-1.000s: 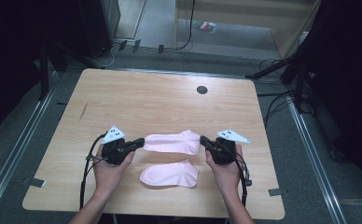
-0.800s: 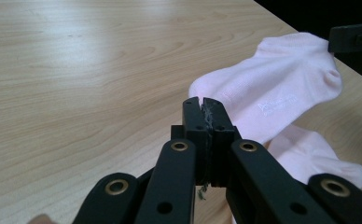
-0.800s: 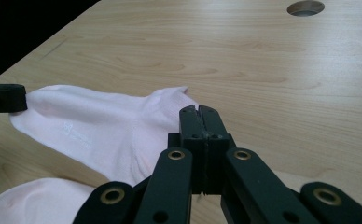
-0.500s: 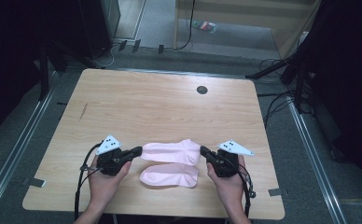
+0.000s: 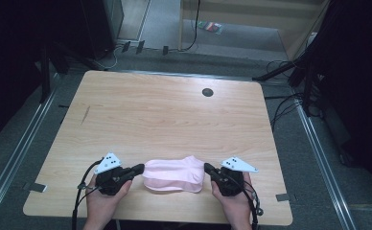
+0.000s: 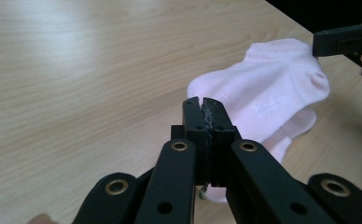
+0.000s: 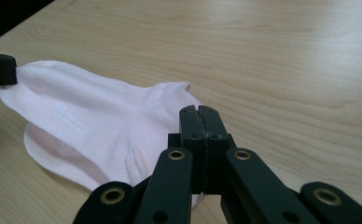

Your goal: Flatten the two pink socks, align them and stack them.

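- The top sock (image 5: 174, 171) is pale pink and it lies over the lower sock (image 5: 172, 187), near the front edge of the table (image 5: 174, 115).
- The two socks are almost lined up; the lower sock shows as a thin pink rim under the top one along its near side.
- In the right gripper view the lower sock (image 7: 53, 156) comes out as a rounded edge below the top sock (image 7: 100, 126).
- The left gripper (image 5: 138, 168) is at the left end of the top sock, and its jaws are pressed together on the edge of the cloth.
- In the left gripper view the left gripper (image 6: 202, 103) has its jaws closed with no gap, and the top sock (image 6: 268, 93) spreads out behind the tips.
- The right gripper (image 5: 207, 167) is at the right end of the top sock, with its jaws also clamped on the cloth.
- In the right gripper view the right gripper (image 7: 198, 112) is closed tight at the cuff end of the sock.
- The top sock is stretched flat between the two grippers.
- A hand holds each gripper at the front edge of the table.
- A small dark round hole (image 5: 207, 92) is in the table near its far edge, well apart from the socks.
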